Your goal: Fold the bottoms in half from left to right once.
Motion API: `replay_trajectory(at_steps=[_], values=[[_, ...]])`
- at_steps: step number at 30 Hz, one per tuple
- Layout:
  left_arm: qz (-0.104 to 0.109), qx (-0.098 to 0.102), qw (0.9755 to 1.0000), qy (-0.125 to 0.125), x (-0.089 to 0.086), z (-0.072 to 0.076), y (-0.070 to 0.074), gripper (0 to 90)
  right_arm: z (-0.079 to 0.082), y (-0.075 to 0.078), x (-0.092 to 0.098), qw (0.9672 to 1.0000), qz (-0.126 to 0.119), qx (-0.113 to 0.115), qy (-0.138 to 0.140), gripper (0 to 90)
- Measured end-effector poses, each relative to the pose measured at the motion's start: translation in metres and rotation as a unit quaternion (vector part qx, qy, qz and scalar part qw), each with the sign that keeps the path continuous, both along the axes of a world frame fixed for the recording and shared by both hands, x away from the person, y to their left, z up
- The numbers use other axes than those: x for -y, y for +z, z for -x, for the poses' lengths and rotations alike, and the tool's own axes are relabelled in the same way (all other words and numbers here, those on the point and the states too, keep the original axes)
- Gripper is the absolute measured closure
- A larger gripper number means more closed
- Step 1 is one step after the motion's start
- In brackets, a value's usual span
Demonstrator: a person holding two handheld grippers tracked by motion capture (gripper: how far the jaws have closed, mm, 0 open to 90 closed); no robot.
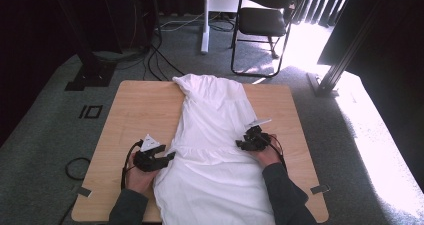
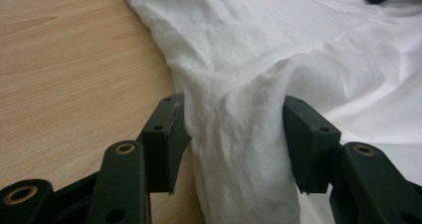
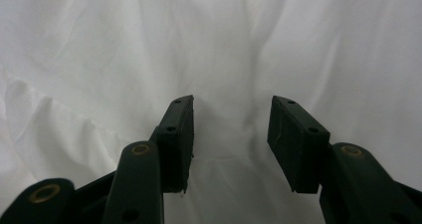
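Observation:
A white garment (image 1: 215, 135) lies spread lengthwise down the middle of a wooden table (image 1: 135, 105), its near end hanging over the front edge. My left gripper (image 1: 170, 156) is at the garment's left edge. In the left gripper view its jaws stand wide apart (image 2: 234, 134), and a raised fold of the cloth (image 2: 239, 184) stands between the pads, brushing both. My right gripper (image 1: 241, 144) rests at the garment's right side, and its jaws (image 3: 231, 134) are open over flat cloth (image 3: 209, 45) with nothing between them.
Bare wood lies to either side of the garment. A black folding chair (image 1: 267, 20) and a white stand post (image 1: 205, 20) are beyond the table on the carpet, with cables (image 1: 155, 60) nearby. Tape tabs (image 1: 320, 189) mark the table's front corners.

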State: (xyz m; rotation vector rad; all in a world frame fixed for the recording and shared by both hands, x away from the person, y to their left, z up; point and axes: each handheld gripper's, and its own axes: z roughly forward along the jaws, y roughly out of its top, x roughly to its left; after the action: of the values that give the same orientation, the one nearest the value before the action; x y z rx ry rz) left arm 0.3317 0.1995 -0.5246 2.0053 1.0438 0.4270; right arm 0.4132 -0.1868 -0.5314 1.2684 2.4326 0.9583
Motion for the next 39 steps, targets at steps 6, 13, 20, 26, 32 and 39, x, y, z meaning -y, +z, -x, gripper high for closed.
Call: replay_trajectory(at_steps=[6,13,20,26,32,39], values=[[-0.003,0.007,1.0,-0.003,0.005,-0.004,0.004,46.5,0.007,0.004,-0.006,0.9998,0.004,-0.003,0.017,87.7],[0.003,0.01,0.9998,-0.016,0.011,-0.008,0.007,43.6,0.025,0.064,0.037,0.9819,-0.009,0.161,-0.099,88.7],[0.048,0.03,0.9977,-0.036,0.017,-0.01,0.02,43.5,0.003,0.012,0.055,0.9896,0.025,0.078,-0.118,88.1],[0.068,0.037,0.9967,-0.026,0.012,-0.016,0.033,38.9,0.009,0.008,0.056,0.9875,0.004,0.091,-0.128,88.0],[0.048,0.009,0.9988,0.003,0.019,-0.041,0.026,38.9,0.011,0.015,0.062,0.9807,0.022,0.118,-0.154,88.2],[0.014,-0.041,0.9991,0.004,0.053,-0.089,0.0,35.1,-0.004,-0.015,0.058,0.9844,0.037,0.073,-0.156,84.3]])
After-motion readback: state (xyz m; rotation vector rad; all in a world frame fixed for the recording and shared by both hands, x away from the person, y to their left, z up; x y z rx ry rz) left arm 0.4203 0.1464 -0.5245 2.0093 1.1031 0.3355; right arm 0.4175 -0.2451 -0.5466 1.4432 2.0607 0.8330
